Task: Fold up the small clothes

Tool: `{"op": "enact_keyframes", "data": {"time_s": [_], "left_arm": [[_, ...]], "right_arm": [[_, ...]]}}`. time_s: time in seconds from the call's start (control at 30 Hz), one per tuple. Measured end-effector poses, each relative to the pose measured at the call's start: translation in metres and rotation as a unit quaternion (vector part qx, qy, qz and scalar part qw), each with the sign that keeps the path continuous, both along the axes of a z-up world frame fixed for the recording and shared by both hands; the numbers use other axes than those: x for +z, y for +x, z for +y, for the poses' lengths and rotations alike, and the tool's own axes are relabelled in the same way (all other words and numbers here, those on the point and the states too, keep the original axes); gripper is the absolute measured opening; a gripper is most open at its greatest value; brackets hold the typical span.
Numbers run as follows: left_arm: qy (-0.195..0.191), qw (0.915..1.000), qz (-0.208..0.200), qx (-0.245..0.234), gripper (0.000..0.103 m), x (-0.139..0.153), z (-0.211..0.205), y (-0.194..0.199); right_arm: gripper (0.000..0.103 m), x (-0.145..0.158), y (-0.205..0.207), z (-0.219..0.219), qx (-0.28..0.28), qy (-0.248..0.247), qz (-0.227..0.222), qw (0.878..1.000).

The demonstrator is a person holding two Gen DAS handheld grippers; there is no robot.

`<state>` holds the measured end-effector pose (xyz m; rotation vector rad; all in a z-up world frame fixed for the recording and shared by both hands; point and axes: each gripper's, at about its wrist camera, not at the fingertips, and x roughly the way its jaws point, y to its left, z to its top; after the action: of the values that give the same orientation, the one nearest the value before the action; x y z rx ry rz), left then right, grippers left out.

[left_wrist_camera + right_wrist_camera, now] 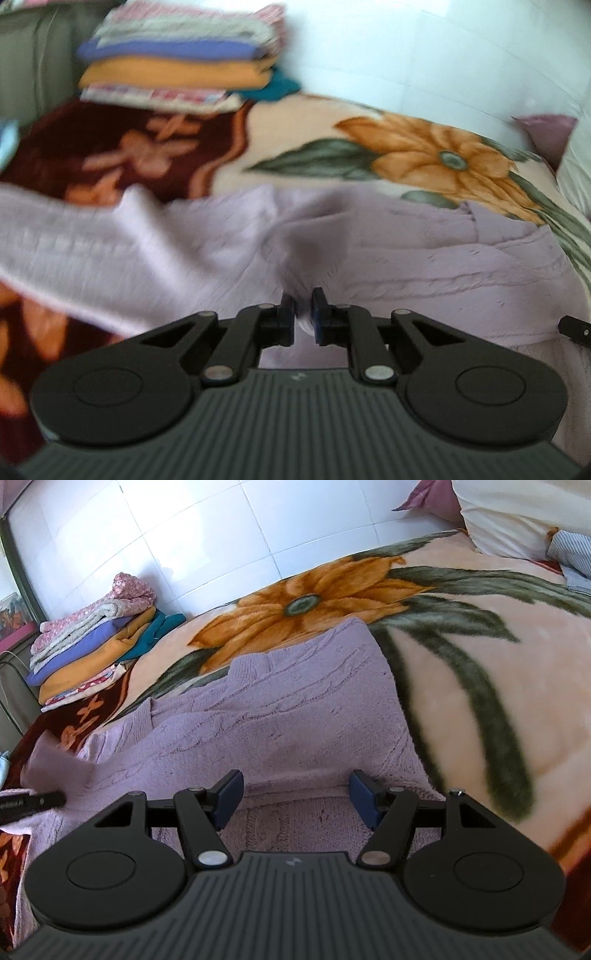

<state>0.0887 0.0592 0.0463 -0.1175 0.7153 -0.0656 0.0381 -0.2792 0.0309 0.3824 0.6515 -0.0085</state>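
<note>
1. Floral blanket (461, 709): plush fleece bedcover, cream ground with a large orange flower and dark green leaves, a maroon border at 8 o'clock in the right wrist view. It carries everything below.

2. Lilac cable-knit sweater (280, 723): the piece being folded. It lies spread on the blanket directly ahead of both tools, its long axis running from 7 o'clock to 1 o'clock in the right wrist view. Soft, ribbed, limp; likely to sag and drag where lifted. One portion, probably a sleeve (74, 251), is raised and blurred at 9 o'clock in the left wrist view.

3. Stack of folded clothes (96, 657): at 10 o'clock, well apart from the sweater, against the white tiled wall (184, 535). Layers of pink print, grey, blue-violet, mustard and teal.

4. Pillow (517, 513): cream, at 1 o'clock.

5. Left gripper (303, 310): jaws nearly together, pinching a gathered tuft of the lilac knit between the pads. This is the nearer, engaged tool; the fold probably turns on carrying that tuft across the sweater's body toward 3 o'clock.

6. Right gripper (295, 797): blue pads standing wide apart over the sweater's near hem, nothing between them; whether they touch the knit cannot be told.
</note>
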Motion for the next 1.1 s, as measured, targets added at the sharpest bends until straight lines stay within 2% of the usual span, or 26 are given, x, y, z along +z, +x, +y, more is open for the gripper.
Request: {"op": "enact_keyframes", "data": {"time_s": [0.1, 0.2, 0.27, 0.4, 0.47, 0.57, 0.6, 0.8, 1.1], "left_arm": [[-0.04, 0.999, 0.02, 0.005, 0.018, -0.006, 0.017, -0.007], [-0.064, 0.9978, 0.019, 0.01, 0.023, -0.003, 0.026, -0.014], [-0.074, 0.9971, 0.016, 0.013, 0.027, 0.0, 0.033, -0.016], [-0.083, 0.9965, 0.005, 0.012, 0.027, 0.007, 0.043, -0.017], [-0.083, 0.9964, -0.003, 0.017, 0.028, 0.011, 0.048, -0.017], [-0.085, 0.9958, -0.012, 0.03, 0.043, 0.013, 0.054, -0.012], [-0.087, 0.9955, -0.014, 0.034, 0.045, 0.014, 0.056, -0.01], [-0.072, 0.997, 0.005, 0.029, 0.045, 0.008, 0.053, 0.013], [-0.035, 0.9993, 0.008, 0.01, 0.044, -0.01, 0.039, 0.032]], "right_arm": [[0.071, 0.001, 0.001, 0.0, 0.004, -0.005, 0.002, 1.0], [0.071, 0.002, 0.002, 0.0, 0.009, -0.008, 0.005, 1.0], [0.071, 0.002, 0.002, 0.0, 0.012, -0.01, 0.006, 1.0], [0.071, 0.005, 0.003, 0.001, 0.019, -0.015, 0.012, 1.0], [0.071, 0.008, 0.001, -0.001, 0.024, -0.015, 0.013, 1.0], [0.071, 0.018, 0.001, -0.003, 0.033, -0.015, 0.008, 0.999], [0.071, 0.022, 0.001, -0.004, 0.036, -0.016, 0.004, 0.999], [0.071, 0.038, 0.014, -0.013, 0.037, -0.044, -0.009, 0.998], [0.071, 0.036, 0.066, -0.041, 0.004, -0.085, -0.011, 0.996]]}}
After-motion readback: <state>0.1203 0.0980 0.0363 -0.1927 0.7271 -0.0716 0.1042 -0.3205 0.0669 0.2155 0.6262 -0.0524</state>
